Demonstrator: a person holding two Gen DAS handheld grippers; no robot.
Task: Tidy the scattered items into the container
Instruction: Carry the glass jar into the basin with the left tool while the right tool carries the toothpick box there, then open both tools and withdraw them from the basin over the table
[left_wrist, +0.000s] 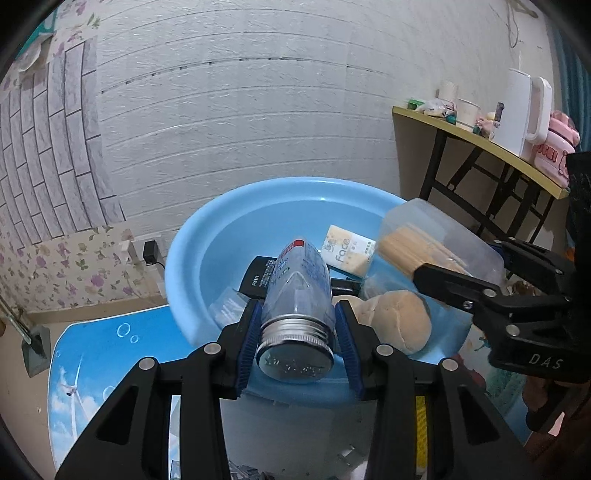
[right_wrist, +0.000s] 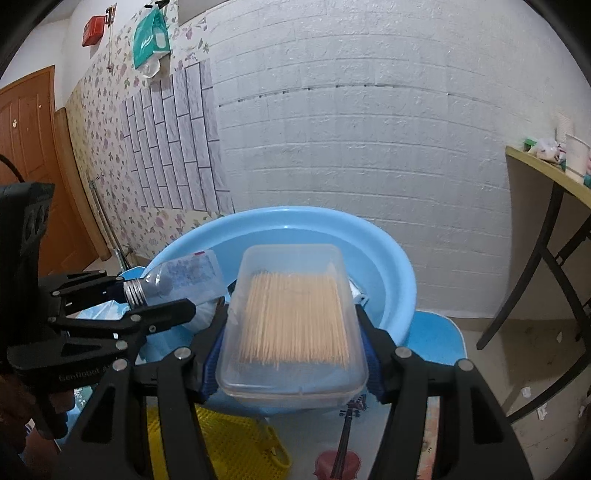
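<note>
Facing white brick wall (right_wrist: 369, 147), blue mat (left_wrist: 110, 350) — side table (left_wrist: 480, 147)

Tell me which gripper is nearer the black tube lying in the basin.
Left. The left gripper, holding the clear bottle, hangs just above the black tube; the right gripper, clamping the toothpick box, sits farther toward the basin's right side.

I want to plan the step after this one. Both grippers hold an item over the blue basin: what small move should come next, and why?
Probably open the left gripper first. Its fingers clamp the bottle by the neck, already over the blue basin, so it should drop inside. The right gripper can release the toothpick box afterwards.
</note>
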